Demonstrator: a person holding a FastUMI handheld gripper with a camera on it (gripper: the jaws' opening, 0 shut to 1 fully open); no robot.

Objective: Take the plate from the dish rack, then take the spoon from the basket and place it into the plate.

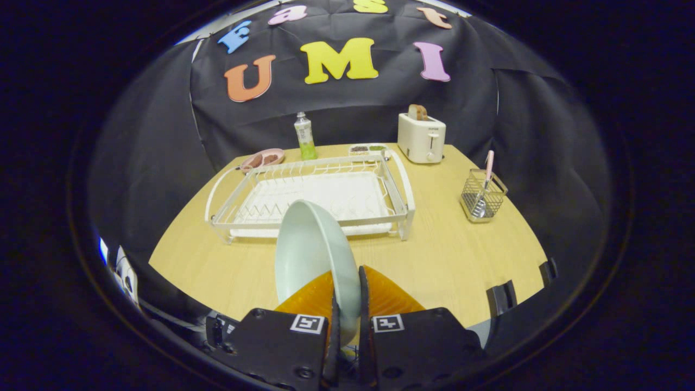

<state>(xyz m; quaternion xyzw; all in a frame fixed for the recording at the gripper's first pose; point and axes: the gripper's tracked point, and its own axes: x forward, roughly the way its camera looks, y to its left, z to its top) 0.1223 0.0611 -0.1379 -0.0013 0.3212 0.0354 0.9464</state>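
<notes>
The plate [312,255] stood on edge, clamped by its rim between both fingers of the tool [347,317], just in front of the dish rack [315,198] (white wire) on the counter [450,255]. Right of the rack, well apart, the spoon [485,187] stood in the basket [482,196].

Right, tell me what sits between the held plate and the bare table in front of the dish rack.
Nothing visible does. The hand-held gripper is shut on the plate, held on edge; the table between fingers and dish rack is bare.
</notes>
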